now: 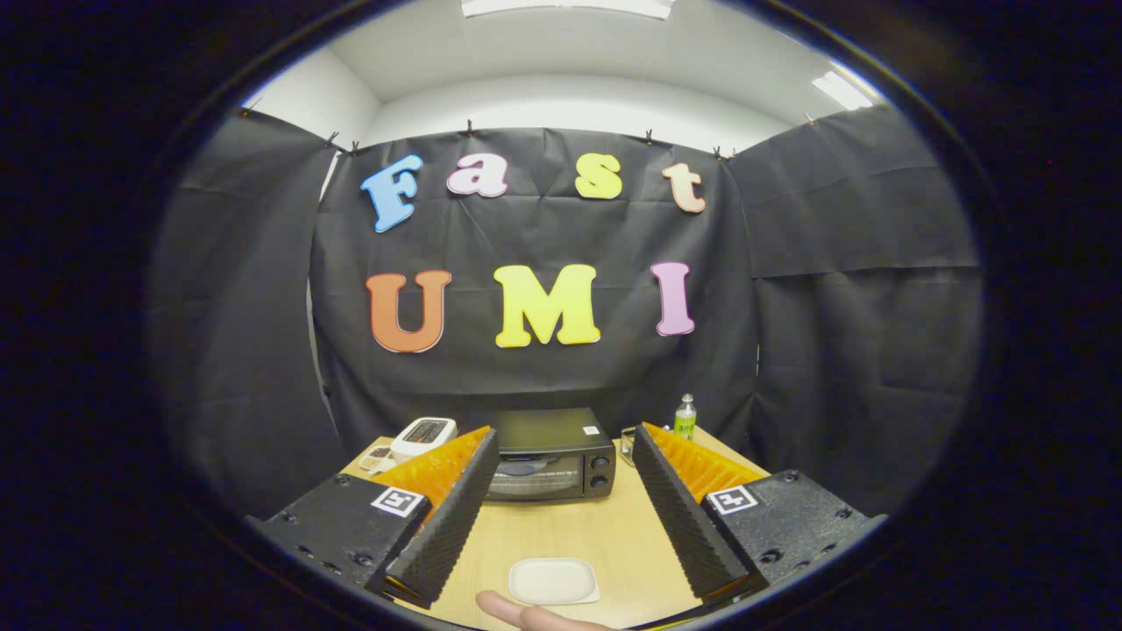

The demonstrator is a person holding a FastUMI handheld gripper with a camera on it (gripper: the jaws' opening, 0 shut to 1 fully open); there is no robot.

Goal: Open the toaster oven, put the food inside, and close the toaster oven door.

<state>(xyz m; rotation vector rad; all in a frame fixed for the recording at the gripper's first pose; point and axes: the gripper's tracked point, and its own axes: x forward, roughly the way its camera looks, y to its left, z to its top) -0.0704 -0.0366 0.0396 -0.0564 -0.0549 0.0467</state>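
A black toaster oven point(550, 456) stands at the far side of the wooden table point(561, 530), its glass door closed and two knobs on its right side. My gripper point(561, 464) hangs above the table, open wide, with nothing between its fingers. The oven sits beyond the fingertips, framed by the left finger point(447, 517) and the right finger point(684, 517). A white square plate point(554, 580) lies on the table below and between the fingers, near the front edge. It looks empty.
A white toaster point(422, 436) and a small dish point(375, 457) stand left of the oven. A green-labelled bottle point(685, 417) and a small metal object point(628, 445) are to its right. A person's fingertip point(517, 609) shows at the table's front edge by the plate.
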